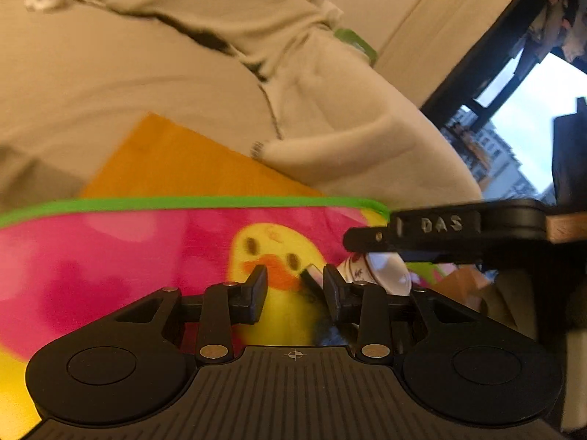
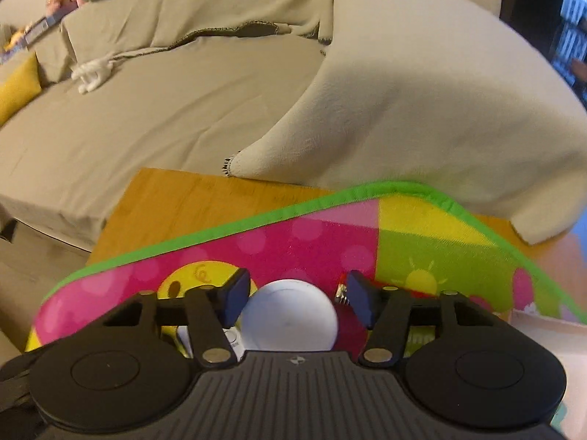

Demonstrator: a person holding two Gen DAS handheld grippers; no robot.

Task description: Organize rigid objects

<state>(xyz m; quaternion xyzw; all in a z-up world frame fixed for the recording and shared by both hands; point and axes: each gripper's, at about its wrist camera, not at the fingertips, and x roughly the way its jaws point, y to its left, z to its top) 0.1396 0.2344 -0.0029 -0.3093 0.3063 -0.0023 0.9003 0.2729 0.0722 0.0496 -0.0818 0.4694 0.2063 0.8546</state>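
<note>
I am seeing a white round object (image 2: 291, 315), smooth and dome-like, sitting between the fingers of my right tool (image 2: 293, 299), low over the pink part of the colourful mat (image 2: 323, 234). Whether the pads are pressing on it I cannot tell. Just beside its right edge a small red and silver piece (image 2: 342, 291) is showing, too hidden to identify. In the left wrist view, a small flat dark piece (image 1: 311, 275) is leaning tilted against the right finger of my left tool (image 1: 295, 284), with a white patterned object (image 1: 381, 271) lying just beyond it.

left gripper (image 1: 295, 277): jaws narrow, small dark item wedged against one pad. right gripper (image 2: 293, 293): pitched down, jaws straddling a white round object (image 2: 291, 317).
</note>
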